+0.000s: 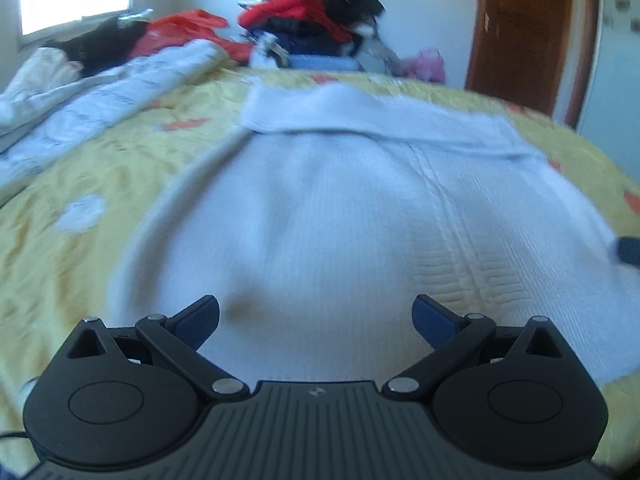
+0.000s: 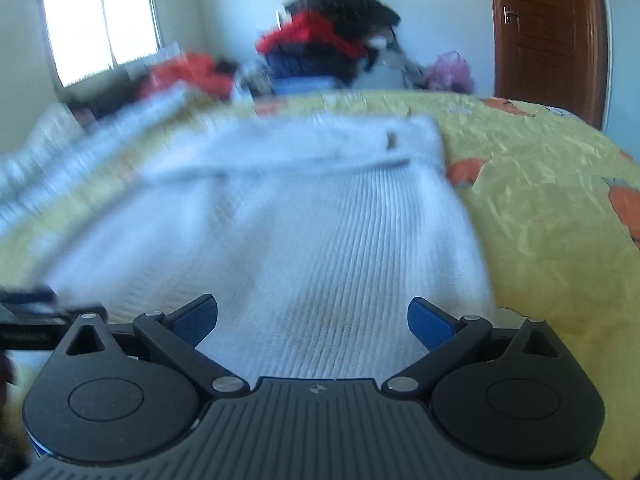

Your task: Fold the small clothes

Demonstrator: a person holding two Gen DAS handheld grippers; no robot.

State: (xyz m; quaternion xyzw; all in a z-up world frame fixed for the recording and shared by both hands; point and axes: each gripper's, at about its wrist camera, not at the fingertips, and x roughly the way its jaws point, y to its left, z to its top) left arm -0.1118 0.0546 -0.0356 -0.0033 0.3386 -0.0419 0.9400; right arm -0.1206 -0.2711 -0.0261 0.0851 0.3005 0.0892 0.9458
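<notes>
A white ribbed knit garment [image 1: 340, 200] lies spread flat on the yellow bedspread [image 1: 100, 168], with a sleeve or band folded across its far end [image 1: 360, 116]. My left gripper [image 1: 316, 316] is open and empty, low over the garment's near edge. In the right wrist view the same garment [image 2: 312, 240] fills the middle, blurred by motion. My right gripper [image 2: 312, 316] is open and empty over its near right part. The tip of the right gripper shows at the right edge of the left wrist view [image 1: 630, 250], and the left gripper shows at the left edge of the right wrist view [image 2: 28, 312].
A white patterned cloth [image 1: 100, 96] lies along the bed's left side. A pile of red, black and blue clothes [image 1: 320, 20] is stacked behind the bed. A red bag [image 1: 180, 28], a brown door [image 1: 528, 32] and a window [image 2: 100, 24] are beyond.
</notes>
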